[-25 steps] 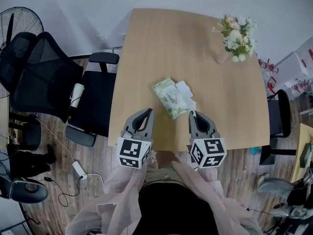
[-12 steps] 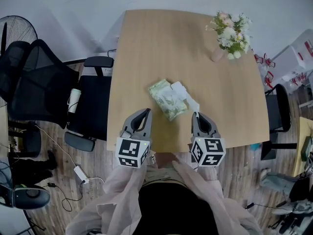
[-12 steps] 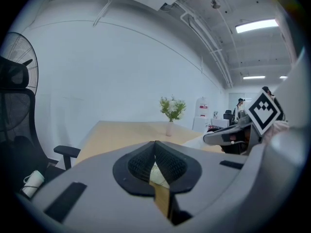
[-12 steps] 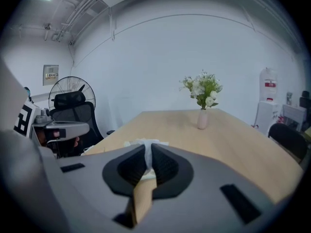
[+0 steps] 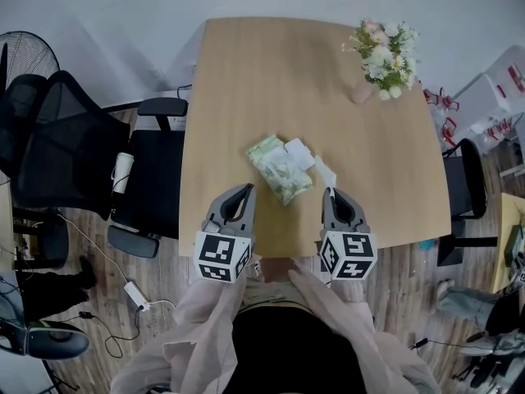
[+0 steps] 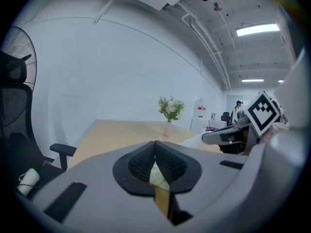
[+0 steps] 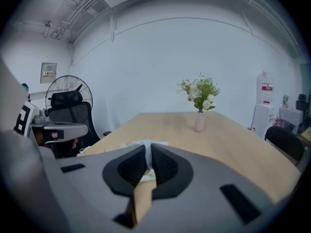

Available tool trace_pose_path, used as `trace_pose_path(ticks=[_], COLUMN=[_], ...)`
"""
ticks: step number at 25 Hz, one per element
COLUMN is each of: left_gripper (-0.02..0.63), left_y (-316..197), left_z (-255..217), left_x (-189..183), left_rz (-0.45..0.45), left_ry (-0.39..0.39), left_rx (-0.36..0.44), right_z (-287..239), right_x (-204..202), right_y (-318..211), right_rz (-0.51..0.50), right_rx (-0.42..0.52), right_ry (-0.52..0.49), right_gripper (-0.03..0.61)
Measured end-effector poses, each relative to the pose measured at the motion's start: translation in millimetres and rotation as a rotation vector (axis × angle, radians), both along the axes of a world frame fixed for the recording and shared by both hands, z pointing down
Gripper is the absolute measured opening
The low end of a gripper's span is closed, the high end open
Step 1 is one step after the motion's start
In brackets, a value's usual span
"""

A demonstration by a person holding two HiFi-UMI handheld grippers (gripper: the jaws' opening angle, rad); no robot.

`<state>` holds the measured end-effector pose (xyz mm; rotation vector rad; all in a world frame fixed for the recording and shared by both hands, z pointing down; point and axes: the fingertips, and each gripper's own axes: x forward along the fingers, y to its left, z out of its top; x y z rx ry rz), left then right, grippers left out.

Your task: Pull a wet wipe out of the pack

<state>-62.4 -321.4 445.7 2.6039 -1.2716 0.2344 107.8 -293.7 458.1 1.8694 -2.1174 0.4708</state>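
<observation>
Pinching wet wipe point(image 5: 325, 171) in right gripper point(image 5: 331, 191), jaws shut on its free end, ready to draw from pack point(image 5: 277, 169) at counter point(image 5: 271, 72) middle; left gripper point(image 5: 248, 188) jaws together, empty, near pack, likely poised to brace it.

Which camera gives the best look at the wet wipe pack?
The head view: the green pack lies in plain sight on the table. The left gripper view shows only a sliver behind the left tongs; the right gripper view, a pale scrap behind the right tongs.
</observation>
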Motion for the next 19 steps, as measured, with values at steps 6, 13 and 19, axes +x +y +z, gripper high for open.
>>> trace_pose_path(ticks=[6,13,19], left_gripper=[0.011,0.011,0.011], left_y=[-4,-8,-13], left_z=[0,1,-1], left_x=[-1,1,3], left_rz=[0.005,0.004,0.005], left_ry=[0.001,0.0,0.0], left_rx=[-0.003,-0.008,-0.008], right_z=[-3,-3,-3], right_x=[1,-2,-3], right_y=[-4,-9,-13], right_rz=[0.0,-0.014,-0.023], right_rx=[0.008,0.01,0.006], right_ry=[0.004,0.004,0.003], right_gripper=[0.017,0.017,0.017])
